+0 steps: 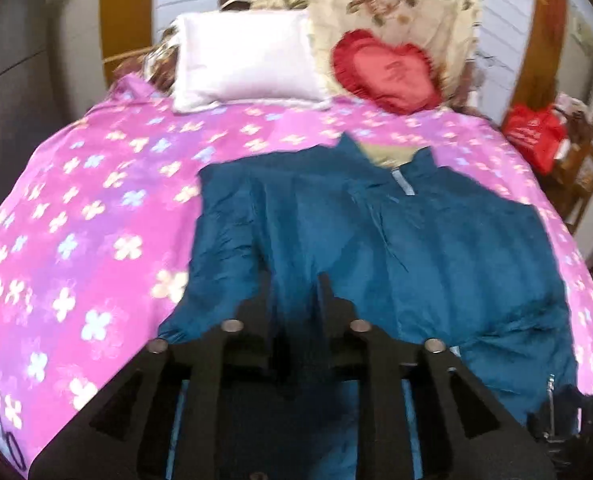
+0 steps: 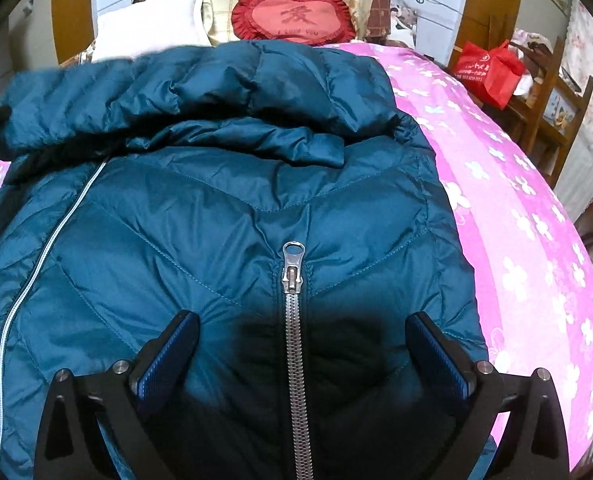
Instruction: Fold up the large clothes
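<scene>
Lying on a pink bedspread (image 2: 516,208), a teal jacket (image 2: 216,220); right gripper (image 2: 300,344) wide open astride its zipper (image 2: 294,340); left gripper (image 1: 296,300) narrowly parted, fabric between, grip unclear.

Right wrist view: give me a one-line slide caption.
Right gripper, fingers wide open, straddles the silver zipper of a teal puffer jacket lying on a pink floral bedspread.

My left view is smeared with motion blur, so I can't read whether the left gripper (image 1: 296,292) pinches the jacket (image 1: 376,240). On my right view the jacket's (image 2: 256,208) hem runs off the bottom, and it hides the pillow's (image 2: 156,20) lower edge.
</scene>
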`<state>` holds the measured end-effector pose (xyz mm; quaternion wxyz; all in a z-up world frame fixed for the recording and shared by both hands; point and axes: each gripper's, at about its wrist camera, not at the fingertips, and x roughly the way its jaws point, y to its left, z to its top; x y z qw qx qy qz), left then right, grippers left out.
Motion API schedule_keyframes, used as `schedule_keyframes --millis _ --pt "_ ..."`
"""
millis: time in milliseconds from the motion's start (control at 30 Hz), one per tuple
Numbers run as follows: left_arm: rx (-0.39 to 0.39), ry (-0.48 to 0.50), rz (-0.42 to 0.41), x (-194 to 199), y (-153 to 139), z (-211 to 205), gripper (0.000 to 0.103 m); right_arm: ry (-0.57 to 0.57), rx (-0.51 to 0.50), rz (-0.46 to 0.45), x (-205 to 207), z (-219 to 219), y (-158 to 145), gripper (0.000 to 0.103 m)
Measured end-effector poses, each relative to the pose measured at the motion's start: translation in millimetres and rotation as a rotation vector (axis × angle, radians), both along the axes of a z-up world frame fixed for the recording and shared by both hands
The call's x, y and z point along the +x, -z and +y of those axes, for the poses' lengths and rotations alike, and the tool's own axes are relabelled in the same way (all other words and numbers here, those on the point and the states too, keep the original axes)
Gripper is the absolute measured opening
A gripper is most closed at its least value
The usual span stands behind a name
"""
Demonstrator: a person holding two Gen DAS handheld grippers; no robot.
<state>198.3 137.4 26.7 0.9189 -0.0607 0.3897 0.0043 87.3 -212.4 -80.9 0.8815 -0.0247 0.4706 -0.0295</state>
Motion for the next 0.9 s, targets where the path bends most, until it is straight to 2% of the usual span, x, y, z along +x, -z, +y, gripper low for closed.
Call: schedule_keyframes --millis 33,67,100,133,200,300,367,467,567,633,667,733,767,833,900 --pt "-0.010 -0.022 -0.004 -3 3 5 0.036 -0.005 0.003 0.004 0 -1 -1 0.103" --pt "-0.012 -0.073 -0.017 -5 3 12 0.052 -0.013 0.008 0.013 0 -1 -3 0.103" --pt "-0.007 -0.132 -0.037 -8 3 19 0.060 -0.021 0.018 0.020 1 -4 -5 0.103" --pt "0.000 -0.176 -0.060 -10 1 20 0.060 -0.030 0.037 0.012 1 -6 -11 0.102" --pt "0.020 -0.211 -0.106 -10 -2 19 0.060 -0.016 0.073 -0.083 -5 -14 -33 0.102" --pt "0.042 -0.135 -0.121 6 -7 -5 0.060 -0.029 0.068 -0.262 -1 -17 -68 0.102" --pt "0.017 -0.082 -0.132 20 -8 -23 0.060 -0.026 0.062 -0.320 18 -22 -87 0.102" --pt "0.004 -0.051 -0.096 41 -3 -45 0.060 -0.085 0.148 -0.372 69 -31 -110 0.101" --pt "0.109 -0.116 0.014 69 24 -57 0.050 -0.147 0.230 -0.334 124 -32 -117 0.099" --pt "0.142 -0.151 0.079 78 46 -51 0.050 -0.208 0.270 -0.270 151 -32 -105 0.095" --pt "0.151 -0.157 0.089 78 54 -47 0.051 -0.236 0.275 -0.198 166 -29 -88 0.088" --pt "0.164 -0.135 0.069 71 67 -44 0.053 -0.284 0.279 -0.055 179 -23 -47 0.082" --pt "0.178 -0.121 0.050 66 71 -45 0.053 -0.300 0.248 -0.020 179 -22 -25 0.084" --pt "0.210 -0.115 0.030 60 77 -48 0.053 -0.298 0.244 -0.037 175 -24 -8 0.085" --pt "0.220 -0.124 0.028 57 78 -48 0.053 -0.291 0.193 0.003 175 -16 -6 0.085"
